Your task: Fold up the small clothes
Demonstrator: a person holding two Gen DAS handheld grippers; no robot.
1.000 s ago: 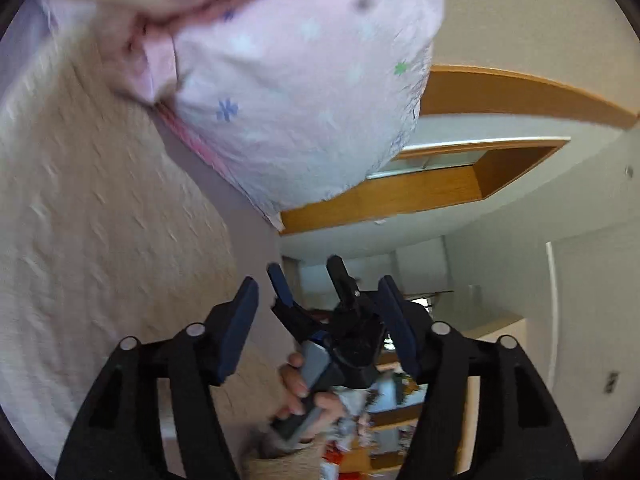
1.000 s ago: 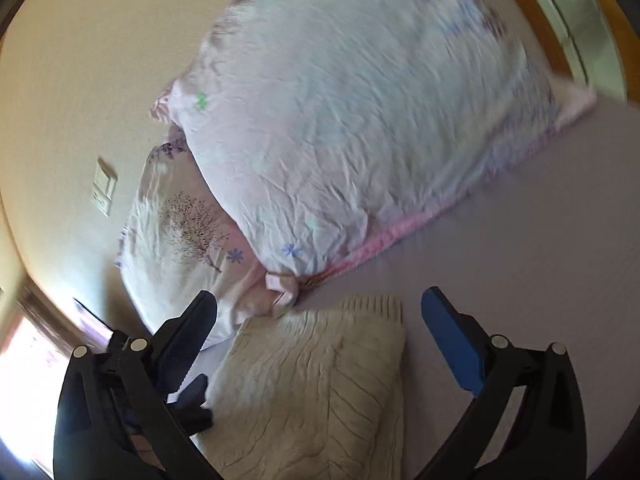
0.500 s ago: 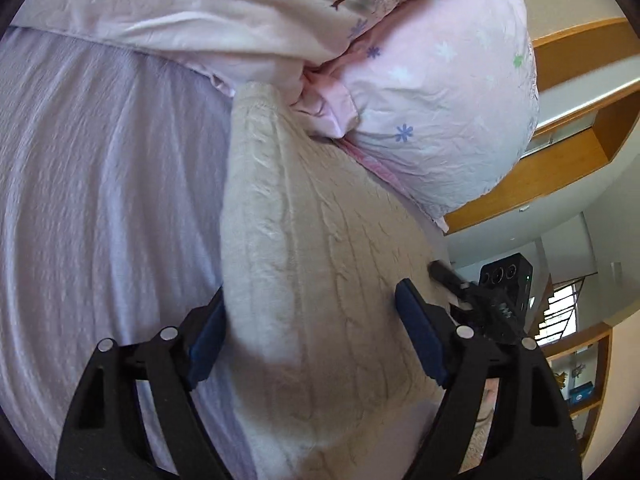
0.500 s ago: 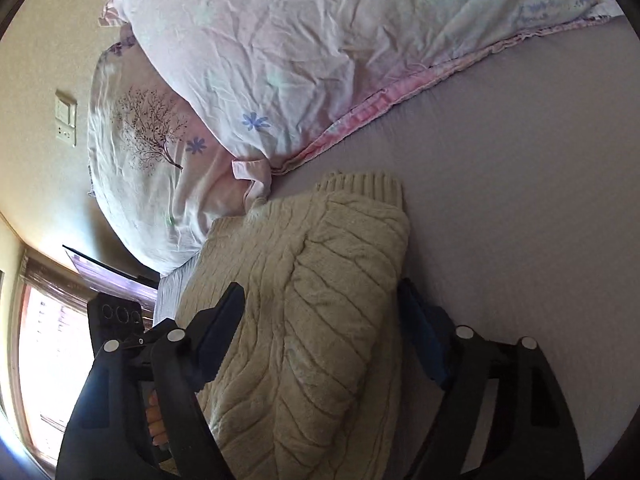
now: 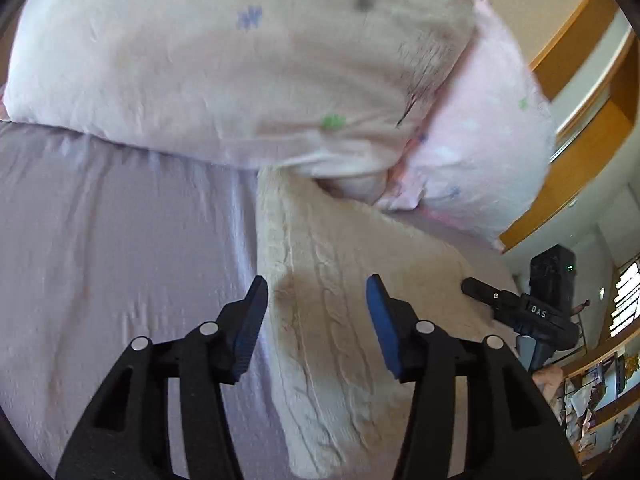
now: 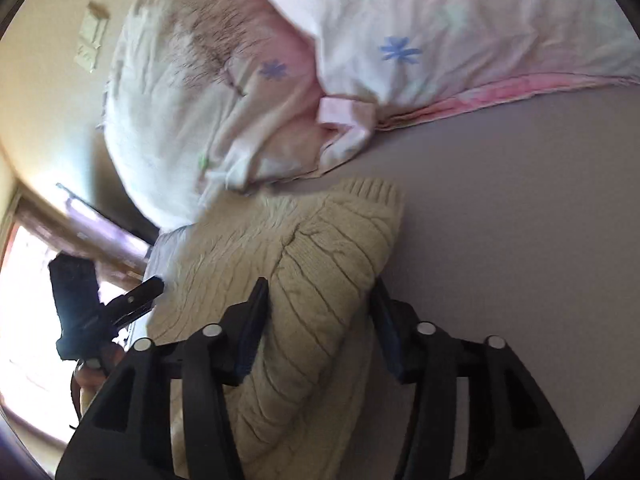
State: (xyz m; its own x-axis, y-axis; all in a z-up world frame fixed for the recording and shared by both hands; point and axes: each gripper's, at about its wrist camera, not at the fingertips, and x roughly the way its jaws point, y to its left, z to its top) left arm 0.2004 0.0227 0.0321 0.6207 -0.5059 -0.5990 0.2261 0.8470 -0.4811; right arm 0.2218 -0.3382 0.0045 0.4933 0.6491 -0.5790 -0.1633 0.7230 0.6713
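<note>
Cream sweater (image 6: 304,304) lies bundled on the lavender sheet (image 6: 520,240), lower centre, its cuff near the pillows (image 6: 280,80). Your right gripper (image 6: 318,314) straddles a thick fold; left gripper (image 5: 316,312) gapes above the knit. Bulk may slip your pinch.

The left claw (image 5: 316,312) hangs spread over a cream knit sweater (image 5: 336,320) beside pink pillows (image 5: 240,72).

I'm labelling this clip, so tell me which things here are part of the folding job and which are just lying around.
Part of the job:
cream knit sweater
left gripper
right gripper

Just lying around:
floral pillows
lilac bedsheet
wall switch
</note>
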